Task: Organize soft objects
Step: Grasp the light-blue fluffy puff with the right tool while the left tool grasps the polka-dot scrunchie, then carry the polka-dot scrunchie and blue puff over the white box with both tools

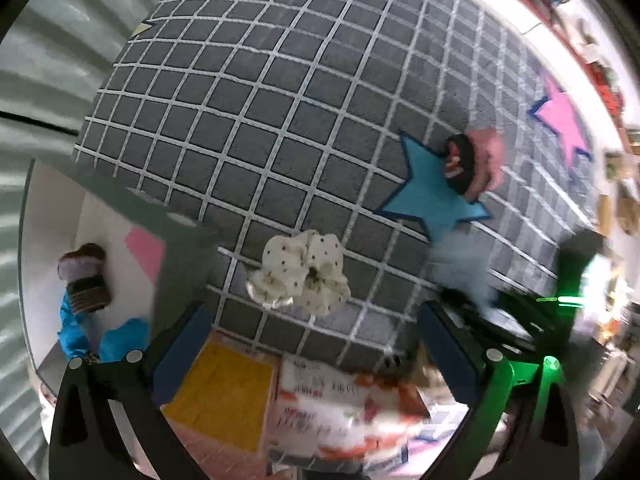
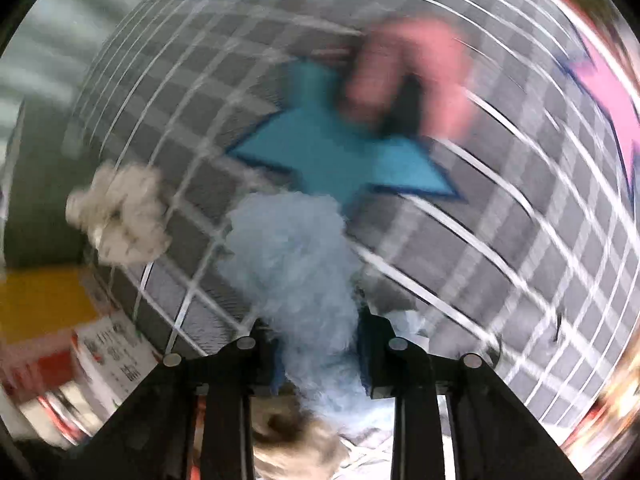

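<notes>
overhead, grey grid mat (image 1: 280, 120), blue star (image 1: 432, 200), left tongs (image 1: 308, 344) agape and empty, right tongs (image 2: 320, 344) clamping pale-blue fluff (image 2: 296, 248)

A cream scrunchie (image 1: 302, 278) with small dark dots lies bunched on the grey checked mat (image 1: 256, 120), near its edge. A pale blue fluffy scrunchie (image 2: 296, 264) sits pinched between the pads of the right hand-held gripper (image 2: 320, 354), hanging over the mat beside a blue star patch (image 1: 430, 196). A pink scrunchie (image 1: 486, 160) and a black one (image 1: 460, 164) lie touching, on the star's upper point. In a white tray (image 1: 52, 216) off the mat rest a bright blue scrunchie (image 1: 102, 334) and a brown-and-mauve one (image 1: 84, 276).
</notes>
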Motion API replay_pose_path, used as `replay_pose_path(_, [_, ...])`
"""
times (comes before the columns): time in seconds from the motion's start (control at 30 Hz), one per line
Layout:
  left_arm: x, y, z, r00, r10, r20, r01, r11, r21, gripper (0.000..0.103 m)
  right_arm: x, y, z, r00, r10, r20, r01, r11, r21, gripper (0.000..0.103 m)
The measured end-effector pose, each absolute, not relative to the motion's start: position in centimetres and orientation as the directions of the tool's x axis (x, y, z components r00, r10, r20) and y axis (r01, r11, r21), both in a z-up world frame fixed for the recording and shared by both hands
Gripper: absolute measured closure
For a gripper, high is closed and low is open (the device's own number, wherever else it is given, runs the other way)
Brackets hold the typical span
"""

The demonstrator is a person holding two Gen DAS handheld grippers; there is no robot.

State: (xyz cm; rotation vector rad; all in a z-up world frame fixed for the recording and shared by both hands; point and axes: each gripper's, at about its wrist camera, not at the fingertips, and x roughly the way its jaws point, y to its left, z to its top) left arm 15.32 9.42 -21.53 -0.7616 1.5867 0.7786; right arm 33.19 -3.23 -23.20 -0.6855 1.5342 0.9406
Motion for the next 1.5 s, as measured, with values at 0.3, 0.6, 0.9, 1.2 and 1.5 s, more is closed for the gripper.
replay_pose_path(0.3, [15.9, 9.0, -29.7, -0.318, -0.007, -0.948, -0.788, 0.558, 0.260, 0.003, 35.3, -8.1, -20.6, -0.270, 0.188, -0.944, -0.713, 0.619, 0.328, 0.074])
replay_pose_path(0.6, [15.3, 9.1, -31.0, -0.269, -0.079, -0.960, -0.804, 0.567, 0.178, 0.042, 34.8, -9.7, -18.7, -0.280, 0.256, -0.925, -0.660, 0.649, 0.379, 0.073])
replay_pose_path(0.9, [18.1, 6.6, -28.1, -0.204, -0.049, -0.978, -0.721, 0.683, 0.116, 0.079, 34.4, -10.2, -15.8, -0.225, 0.292, -0.930, -0.657, 0.659, 0.366, 0.073])
replay_pose_path(1.2, [18.1, 6.1, -22.2, -0.116, 0.025, -0.993, -0.621, 0.778, 0.092, 0.079, 33.8, -11.4, -14.6, -0.203, 0.302, -0.931, -0.631, 0.687, 0.360, 0.073])
replay_pose_path(1.5, [18.4, 0.9, -18.5, -0.052, 0.022, -0.998, -0.488, 0.872, 0.045, 0.079, 32.2, -13.8, -13.1, -0.164, 0.304, -0.938, -0.600, 0.724, 0.340, 0.073])
